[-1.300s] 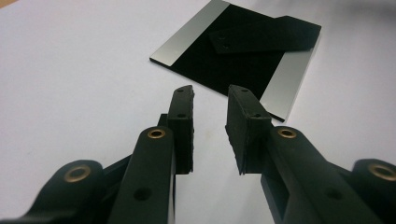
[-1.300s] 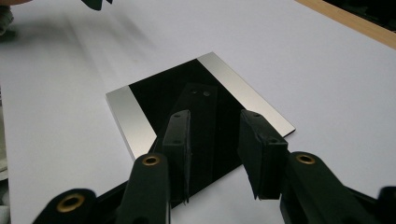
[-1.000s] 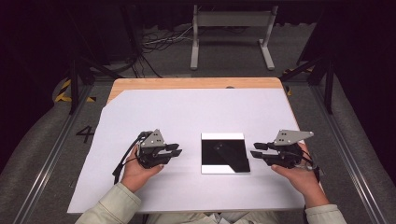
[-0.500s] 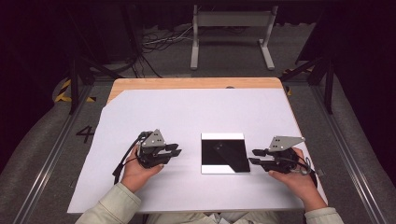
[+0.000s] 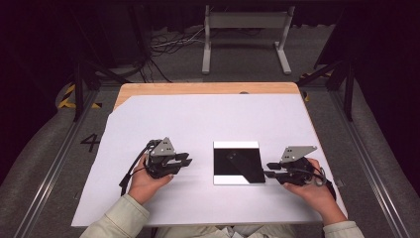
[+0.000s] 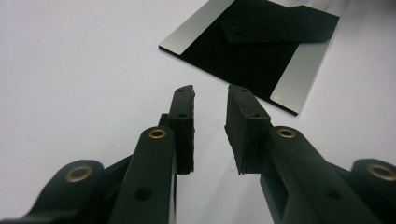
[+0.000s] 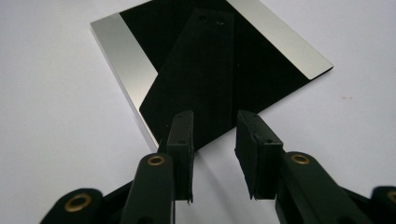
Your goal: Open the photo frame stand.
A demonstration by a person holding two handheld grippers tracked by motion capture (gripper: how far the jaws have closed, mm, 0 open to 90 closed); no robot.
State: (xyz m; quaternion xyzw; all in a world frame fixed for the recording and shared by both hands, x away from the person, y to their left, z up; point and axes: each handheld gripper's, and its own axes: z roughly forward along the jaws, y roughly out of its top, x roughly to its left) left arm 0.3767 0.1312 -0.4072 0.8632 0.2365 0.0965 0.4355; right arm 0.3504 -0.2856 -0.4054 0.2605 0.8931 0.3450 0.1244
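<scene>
A flat black square plate (image 5: 237, 162) with silvery strips on two sides lies on the white table cover (image 5: 208, 124). A black angled flap (image 7: 201, 79) lies across it. My left gripper (image 5: 187, 159) rests to the plate's left, pointing at it, open and empty (image 6: 210, 100). My right gripper (image 5: 268, 169) is at the plate's near right corner. Its jaws (image 7: 215, 123) have just been closing but stand open. The plate's (image 7: 140, 51) corner edge lies just ahead of the tips, and nothing is pressed between the pads. In the left gripper view the plate (image 6: 252, 51) lies ahead.
The cover lies over a wooden tabletop (image 5: 198, 88) whose far edge shows. Beyond the table a white metal stand (image 5: 245, 29) and loose cables (image 5: 163, 47) sit on the dark floor. Metal rails (image 5: 366, 148) run along both sides.
My right gripper has shifted slightly toward the near edge and in toward the plate's corner. The left gripper and the plate have not moved.
</scene>
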